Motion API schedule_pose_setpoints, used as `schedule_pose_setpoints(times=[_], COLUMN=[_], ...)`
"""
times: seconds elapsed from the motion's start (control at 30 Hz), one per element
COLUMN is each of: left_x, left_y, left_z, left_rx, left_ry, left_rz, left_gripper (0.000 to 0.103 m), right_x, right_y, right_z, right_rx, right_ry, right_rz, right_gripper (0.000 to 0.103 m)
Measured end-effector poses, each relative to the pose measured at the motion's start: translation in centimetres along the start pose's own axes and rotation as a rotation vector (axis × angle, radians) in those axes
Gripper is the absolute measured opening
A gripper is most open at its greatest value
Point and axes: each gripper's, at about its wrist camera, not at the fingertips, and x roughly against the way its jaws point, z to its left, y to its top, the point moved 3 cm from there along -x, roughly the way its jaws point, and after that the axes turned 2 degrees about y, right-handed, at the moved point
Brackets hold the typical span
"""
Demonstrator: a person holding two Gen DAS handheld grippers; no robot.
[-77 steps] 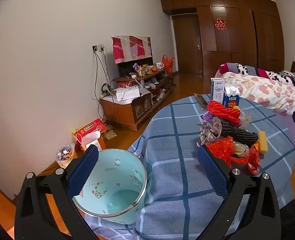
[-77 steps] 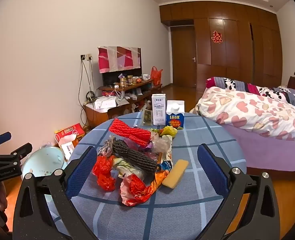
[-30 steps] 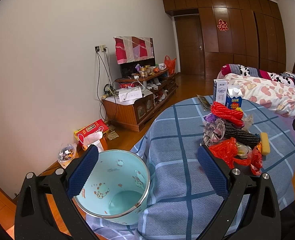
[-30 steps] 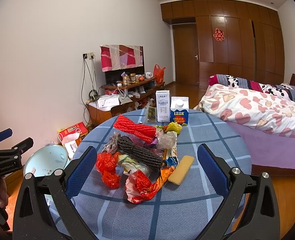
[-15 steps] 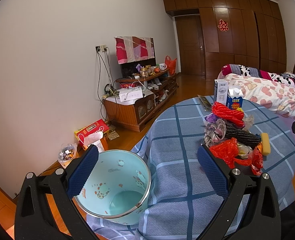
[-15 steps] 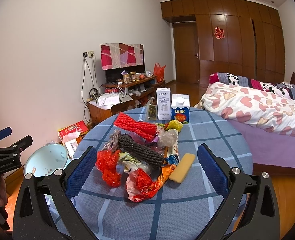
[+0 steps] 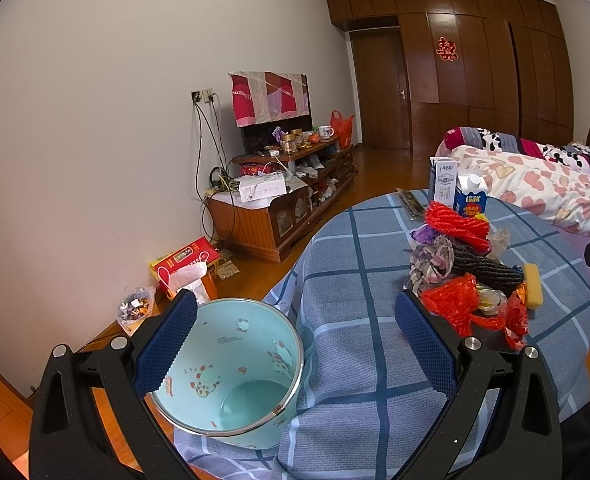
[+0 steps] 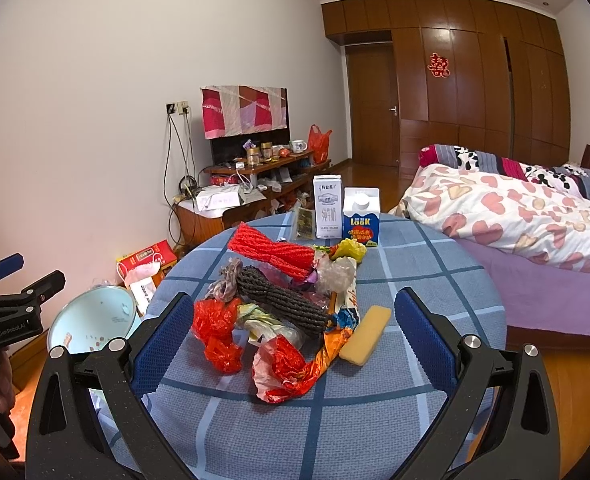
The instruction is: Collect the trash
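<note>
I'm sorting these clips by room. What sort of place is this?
Most likely a lived-in bedroom at home: a bed with a heart-print quilt, a wooden wardrobe wall, and a cluttered TV stand.

Bench (image 8: 435,280) right half is bare cloth, clear approach from the near edge. Trash pile (image 8: 279,300) blocks the centre-left; yellow sponge (image 8: 366,335) lies just beside it on the right. Two cartons (image 8: 345,212) stand upright at the far edge, behind the pile. Bin (image 7: 231,364) mouth is open and unobstructed, rim against the bench's hanging cloth; gap to the wall-side floor clutter (image 7: 183,268) looks passable, hard to judge.
</note>
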Motion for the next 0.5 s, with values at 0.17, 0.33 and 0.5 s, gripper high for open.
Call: schedule_pose_setpoints(times=[0.17,0.33,0.5], left_x=[-0.1,0.0,-0.7], left_y=[0.0,-0.9,-1.2], left_z=[0.2,-0.1,-1.2], left_rx=[0.000,-0.004,-0.022], left_ry=[0.000,0.005,0.013], left_rz=[0.001,0.004,0.017], left_gripper=[0.097,0.097,0.097], right_x=[-0.2,-0.3,-0.6], right_y=[-0.2,-0.3,-0.6], right_z=[-0.1,-0.1,-0.5], right_rx=[-0.001,-0.001,0.005], right_ry=[0.001,0.000,-0.018], right_rz=[0.005,0.007,0.011], right_gripper=[0.098,0.098,0.098])
